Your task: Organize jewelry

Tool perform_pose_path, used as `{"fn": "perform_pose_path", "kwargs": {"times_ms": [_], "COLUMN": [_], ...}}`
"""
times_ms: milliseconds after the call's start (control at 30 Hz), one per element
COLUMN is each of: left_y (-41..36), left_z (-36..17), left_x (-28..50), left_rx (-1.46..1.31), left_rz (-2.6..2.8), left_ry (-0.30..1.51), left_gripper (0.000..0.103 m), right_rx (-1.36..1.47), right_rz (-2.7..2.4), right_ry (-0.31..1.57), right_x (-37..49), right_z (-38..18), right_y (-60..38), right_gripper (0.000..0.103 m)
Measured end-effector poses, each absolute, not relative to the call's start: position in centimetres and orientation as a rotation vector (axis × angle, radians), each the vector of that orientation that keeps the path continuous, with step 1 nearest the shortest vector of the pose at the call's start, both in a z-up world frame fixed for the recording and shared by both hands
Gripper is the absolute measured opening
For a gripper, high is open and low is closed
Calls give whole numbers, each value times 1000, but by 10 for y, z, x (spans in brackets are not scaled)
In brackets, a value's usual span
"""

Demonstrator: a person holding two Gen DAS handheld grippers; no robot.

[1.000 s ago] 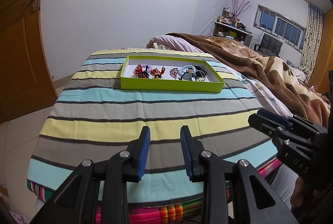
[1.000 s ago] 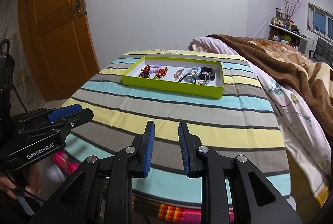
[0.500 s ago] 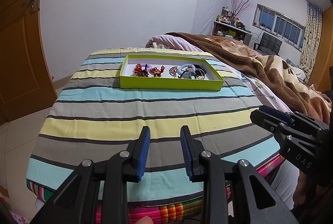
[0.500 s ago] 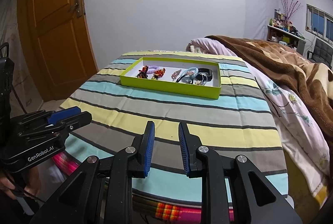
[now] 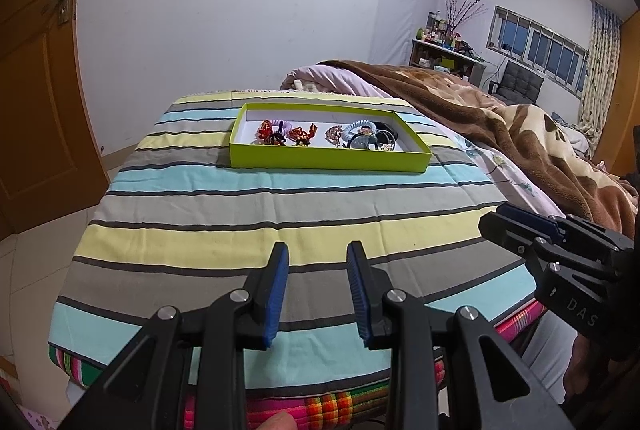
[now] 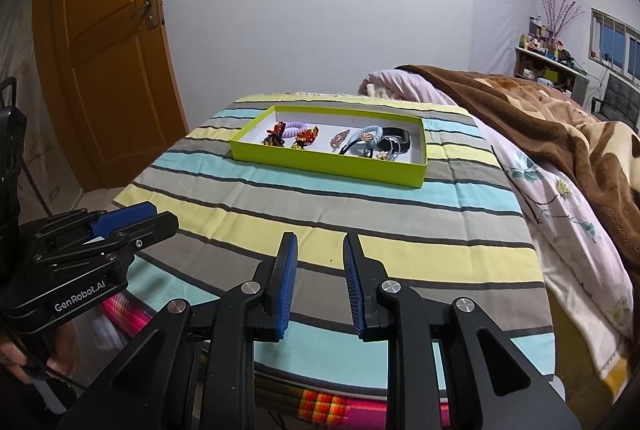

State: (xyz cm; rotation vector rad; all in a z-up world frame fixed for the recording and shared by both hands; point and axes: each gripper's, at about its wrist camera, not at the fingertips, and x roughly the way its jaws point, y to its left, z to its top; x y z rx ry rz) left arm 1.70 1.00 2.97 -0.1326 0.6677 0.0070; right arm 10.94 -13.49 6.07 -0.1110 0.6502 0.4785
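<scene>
A lime-green box (image 5: 328, 160) (image 6: 320, 166) sits far back on the striped cloth. It holds several pieces: red and black ornaments (image 5: 274, 134) (image 6: 276, 138), a purple hair tie (image 6: 294, 128), a pink clip (image 5: 333, 134) (image 6: 339, 140), a light blue hair tie (image 5: 362, 132) (image 6: 368, 136) and a black band (image 6: 398, 140). My left gripper (image 5: 317, 252) hangs open over the cloth's near edge, nothing between its fingers. My right gripper (image 6: 320, 242) is open too, well short of the box. Each gripper shows in the other's view: the right gripper (image 5: 520, 226), the left gripper (image 6: 136, 220).
The striped cloth (image 5: 280, 226) covers a raised surface with a plaid layer (image 5: 320, 402) beneath its front edge. A bed with a brown blanket (image 5: 500, 118) lies to the right. A wooden door (image 6: 108, 62) stands at the left. A fingertip (image 5: 276, 422) shows at the bottom.
</scene>
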Motion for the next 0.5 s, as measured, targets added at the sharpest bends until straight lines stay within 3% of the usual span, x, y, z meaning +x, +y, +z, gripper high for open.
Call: {"fn": "perform_pose_path", "kwargs": {"times_ms": [500], "left_y": [12], "left_z": [24], "left_x": [20], "left_rx": [-138], "left_rz": [11], "left_ry": [679], "left_gripper": [31], "right_rx": [-112], "right_rz": [477], "right_ry": [655], "right_x": [111], "right_z": [59], "right_y": [-135], "right_gripper": [24]}}
